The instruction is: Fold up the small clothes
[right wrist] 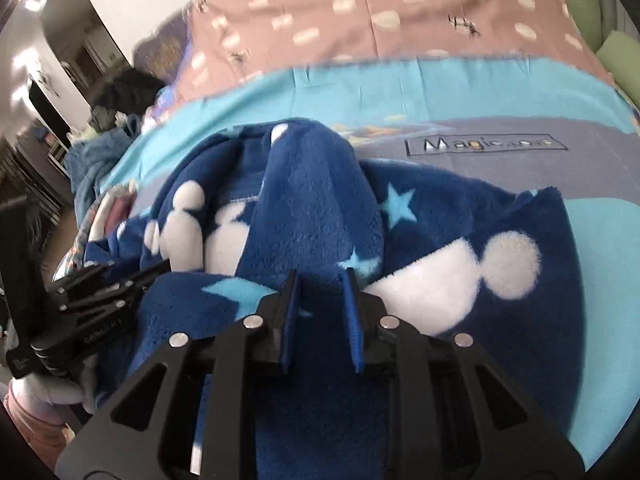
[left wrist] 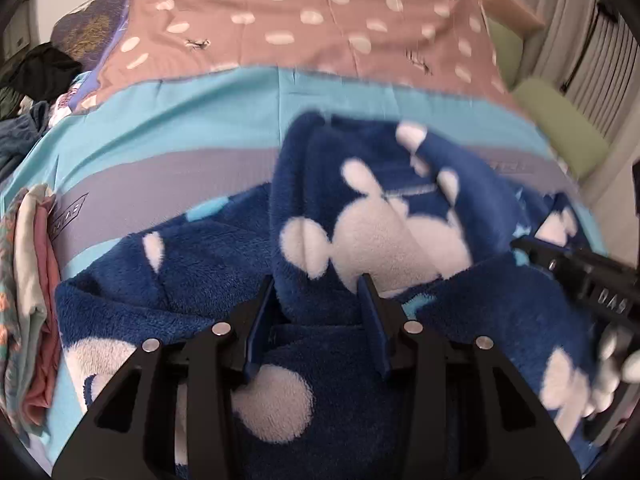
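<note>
A dark blue fleece garment [left wrist: 376,232] with white mouse-head shapes and light blue stars lies rumpled on a bed. My left gripper [left wrist: 316,284] is shut on a thick raised fold of it, which fills the gap between the blue pads. In the right wrist view the same garment [right wrist: 312,208] rises in a ridge from my right gripper [right wrist: 320,276], shut on that fold. The right gripper [left wrist: 520,246] enters the left wrist view at the right edge, and the left gripper [right wrist: 160,268] shows at the left of the right wrist view, a gloved hand below it.
The bed has a light blue and grey cover [left wrist: 180,120] and a pink dotted sheet [left wrist: 300,20] farther back. Folded clothes [left wrist: 32,280] are stacked at the left edge, loose clothes [left wrist: 24,120] beyond. Green pillows [left wrist: 560,128] lie at the right.
</note>
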{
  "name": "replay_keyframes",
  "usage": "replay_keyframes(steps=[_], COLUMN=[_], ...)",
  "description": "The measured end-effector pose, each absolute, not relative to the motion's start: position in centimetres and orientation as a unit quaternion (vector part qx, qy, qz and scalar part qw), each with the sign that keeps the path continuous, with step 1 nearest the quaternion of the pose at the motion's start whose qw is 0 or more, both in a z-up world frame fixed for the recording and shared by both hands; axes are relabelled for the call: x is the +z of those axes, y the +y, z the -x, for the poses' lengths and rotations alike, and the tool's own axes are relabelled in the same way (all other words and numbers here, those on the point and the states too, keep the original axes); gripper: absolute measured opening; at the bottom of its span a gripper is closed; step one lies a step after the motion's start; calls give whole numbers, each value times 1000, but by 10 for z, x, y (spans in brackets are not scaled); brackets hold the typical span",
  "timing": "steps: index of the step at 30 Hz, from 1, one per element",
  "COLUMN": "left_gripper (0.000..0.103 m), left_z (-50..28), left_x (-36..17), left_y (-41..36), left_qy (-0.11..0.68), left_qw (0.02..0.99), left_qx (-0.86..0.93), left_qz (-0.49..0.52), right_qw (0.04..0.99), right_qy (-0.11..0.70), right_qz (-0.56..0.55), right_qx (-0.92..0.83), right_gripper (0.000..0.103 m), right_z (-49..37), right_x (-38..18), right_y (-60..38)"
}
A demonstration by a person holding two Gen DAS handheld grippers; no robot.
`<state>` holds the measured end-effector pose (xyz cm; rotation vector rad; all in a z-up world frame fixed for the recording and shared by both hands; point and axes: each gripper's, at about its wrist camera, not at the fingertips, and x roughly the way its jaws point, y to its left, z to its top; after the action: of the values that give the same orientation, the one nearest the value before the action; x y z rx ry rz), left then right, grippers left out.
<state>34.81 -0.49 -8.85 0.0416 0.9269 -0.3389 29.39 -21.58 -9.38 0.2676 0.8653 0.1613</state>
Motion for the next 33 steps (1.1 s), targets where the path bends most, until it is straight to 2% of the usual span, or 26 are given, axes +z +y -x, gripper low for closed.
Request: replay_keyframes(steps=[5,7,10,14,16,24,27,33], left_gripper=[44,52,59,64,71,71,79,79], left_z=[-304,-275,-222,-168,-140,-66,-40,2], left_x=[-46,-34,-29,-39,-47,-49,-47,-53], left_y=[16,25,44,62,75,93,95,104], left_qy=[389,370,356,357,362,349,334,324], left_qw=[900,904,906,905,906,910,917,924], left_qx=[-197,-215,-230,-229,-217,-223,-217,-203], left_qz=[-15,-8,-10,-31,-35,1,0,-10], right_qw=[915,919,922,914,908,873,850,805], right_qy=[369,356,351,368,376,396,405,437], right_qz=[-124,-116,-92,-115,-132,-171,-171,-179], right_qx=[109,124,133,128,126,229,291,360], right_gripper=[25,37,45,48,49,51,50,52], right_z=[-236,-208,-156,-96,-75,2,33,86], right_x=[-55,-46,-44,-59,-65,-66,-65,-80], right_y=[-224,-226,-229,-244,-249,-208,-182,-145])
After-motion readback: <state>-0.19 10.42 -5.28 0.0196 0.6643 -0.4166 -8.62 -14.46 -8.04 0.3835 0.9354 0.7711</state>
